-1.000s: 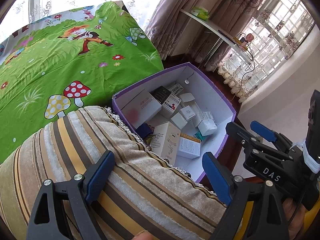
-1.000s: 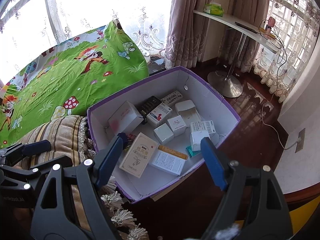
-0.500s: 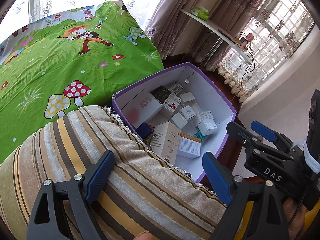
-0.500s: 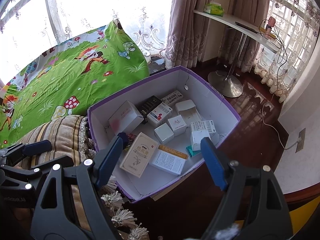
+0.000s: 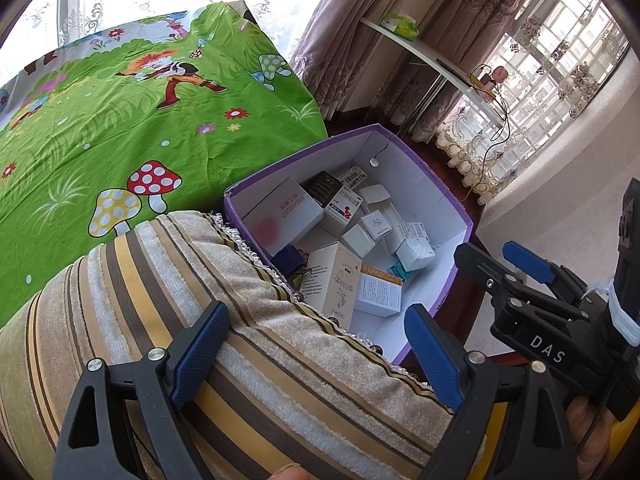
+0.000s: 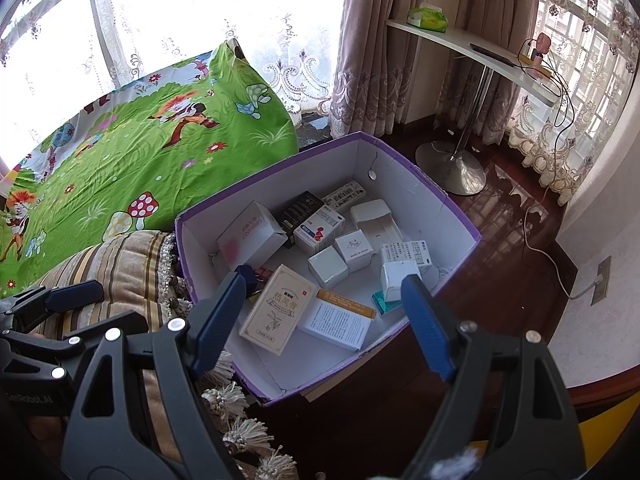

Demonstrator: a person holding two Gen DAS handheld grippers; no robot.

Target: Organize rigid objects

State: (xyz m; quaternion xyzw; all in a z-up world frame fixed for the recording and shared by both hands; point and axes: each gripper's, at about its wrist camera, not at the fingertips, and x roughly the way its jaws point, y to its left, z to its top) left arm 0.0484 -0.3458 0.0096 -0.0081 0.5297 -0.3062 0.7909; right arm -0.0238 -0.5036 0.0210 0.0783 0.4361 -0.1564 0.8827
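The green cartoon-printed bedspread (image 6: 132, 168), with mushrooms and figures, fills the upper left. A striped, tasselled cushion (image 5: 168, 320) lies at its near edge and touches the left wall of the purple-edged cardboard box (image 6: 460, 224), which stands on dark wooden floor (image 6: 508, 292). The floor is open to the right of the box up to the white wall; a desk base (image 6: 452, 168) stands beyond the box's far right corner.

The box interior is white and holds loose cartons, with bare bottom along the near and right walls:
- White carton (image 6: 252, 236) at the left wall, printed "68669557" upside down, with a red mark.
- Cream carton (image 6: 276, 308) near the front left corner, Chinese title and a plant drawing.
- White carton with orange edge (image 6: 340, 318) just beside it, fine print unreadable.
- Black carton (image 6: 300, 210) toward the far wall; a barcode-labelled carton (image 6: 344, 196) behind it.
- Small cube (image 6: 354, 250) in the centre, marked "made in china".

Left gripper (image 5: 316, 356): jaws apart, above the cushion, nothing between them. Right gripper (image 6: 324, 324): jaws apart, above the box's near half, nothing held. In the left wrist view its body reads "DAS".
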